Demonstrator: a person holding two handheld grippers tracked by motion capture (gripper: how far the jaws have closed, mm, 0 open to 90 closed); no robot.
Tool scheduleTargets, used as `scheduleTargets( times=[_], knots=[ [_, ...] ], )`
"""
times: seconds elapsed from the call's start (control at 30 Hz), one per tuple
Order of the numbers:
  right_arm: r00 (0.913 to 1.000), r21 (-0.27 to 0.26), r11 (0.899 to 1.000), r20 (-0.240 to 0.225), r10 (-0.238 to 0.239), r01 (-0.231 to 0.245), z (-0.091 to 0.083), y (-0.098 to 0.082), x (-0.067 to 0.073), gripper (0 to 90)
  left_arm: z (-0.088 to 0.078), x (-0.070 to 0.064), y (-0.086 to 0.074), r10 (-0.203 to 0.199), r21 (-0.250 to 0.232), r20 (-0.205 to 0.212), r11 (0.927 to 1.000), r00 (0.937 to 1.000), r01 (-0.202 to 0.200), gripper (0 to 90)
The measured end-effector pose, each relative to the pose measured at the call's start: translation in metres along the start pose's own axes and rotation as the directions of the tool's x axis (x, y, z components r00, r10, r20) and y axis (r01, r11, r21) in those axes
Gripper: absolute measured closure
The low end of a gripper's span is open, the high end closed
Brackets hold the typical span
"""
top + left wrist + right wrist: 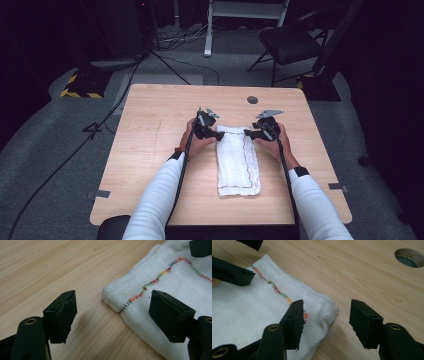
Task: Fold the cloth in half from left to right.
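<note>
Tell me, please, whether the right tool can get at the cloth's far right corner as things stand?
Probably yes: the right tool is open, its jaws straddle the corner of the cloth, and only bare table lies around it.

White sleeves (pixel 159 195) with dark cuffs, what may be an orange wristband, black cabled grippers (pixel 209 131) with brass screw eyelets.

- The high view looks forward and down from above the person's side, taking in the whole table (pixel 150 150) and the floor beyond.
- The left gripper view sits low and close, facing one far corner of the cloth (pixel 175 282).
- The right gripper view, equally close, faces the other far corner.
- All three views share that far end of the cloth.
</note>
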State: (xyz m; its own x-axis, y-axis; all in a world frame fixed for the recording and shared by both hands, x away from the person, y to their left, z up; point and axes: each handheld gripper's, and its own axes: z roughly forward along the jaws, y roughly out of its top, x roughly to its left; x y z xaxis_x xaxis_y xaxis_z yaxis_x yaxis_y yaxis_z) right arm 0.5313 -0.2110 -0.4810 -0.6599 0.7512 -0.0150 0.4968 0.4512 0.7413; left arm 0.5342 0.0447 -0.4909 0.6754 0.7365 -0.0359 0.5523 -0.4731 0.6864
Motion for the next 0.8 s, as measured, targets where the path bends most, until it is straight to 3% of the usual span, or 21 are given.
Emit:
scheduleTargets(
  times=[0.07, 0.2, 0.37, 0.5, 0.53, 0.63, 0.8],
  knots=[
    [0.9997, 0.011, 1.000, -0.021, 0.014, -0.014, 0.005, 0.000, 0.000, 45.6, 0.002, 0.000, 0.000, -0.007, 0.004, 0.005, 1.0000, 1.0000, 0.007, 23.3],
    [0.9999, 0.066, 0.998, -0.010, 0.002, -0.001, 0.014, 0.000, 0.002, 45.0, 0.006, -0.001, -0.001, -0.003, 0.013, 0.012, 0.9999, 0.9999, 0.002, 23.9],
    [0.9995, 0.067, 0.998, -0.022, 0.021, -0.019, 0.017, 0.001, 0.002, 44.6, 0.007, 0.000, -0.001, 0.003, 0.011, 0.035, 0.9999, 0.9994, -0.003, 26.0],
    [0.9983, 0.072, 0.997, -0.050, 0.031, -0.028, 0.018, 0.001, -0.001, 51.0, 0.007, 0.001, -0.001, 0.049, 0.000, 0.083, 0.9988, 0.9953, -0.049, 37.5],
    [0.9978, 0.074, 0.997, -0.057, 0.035, -0.031, 0.018, 0.002, 0.000, 57.5, 0.006, 0.001, 0.000, 0.054, 0.004, 0.093, 0.9985, 0.9942, -0.055, 42.4],
    [0.9955, 0.085, 0.996, -0.093, 0.018, -0.010, 0.019, 0.006, 0.002, 70.1, 0.007, 0.001, 0.003, 0.042, 0.011, 0.106, 0.9990, 0.9934, -0.044, 53.1],
    [0.9943, 0.109, 0.994, -0.107, 0.001, 0.011, 0.021, 0.011, 0.003, 80.4, 0.009, 0.007, 0.004, 0.031, -0.002, 0.146, 0.9995, 0.9888, -0.031, 70.2]
  ],
)
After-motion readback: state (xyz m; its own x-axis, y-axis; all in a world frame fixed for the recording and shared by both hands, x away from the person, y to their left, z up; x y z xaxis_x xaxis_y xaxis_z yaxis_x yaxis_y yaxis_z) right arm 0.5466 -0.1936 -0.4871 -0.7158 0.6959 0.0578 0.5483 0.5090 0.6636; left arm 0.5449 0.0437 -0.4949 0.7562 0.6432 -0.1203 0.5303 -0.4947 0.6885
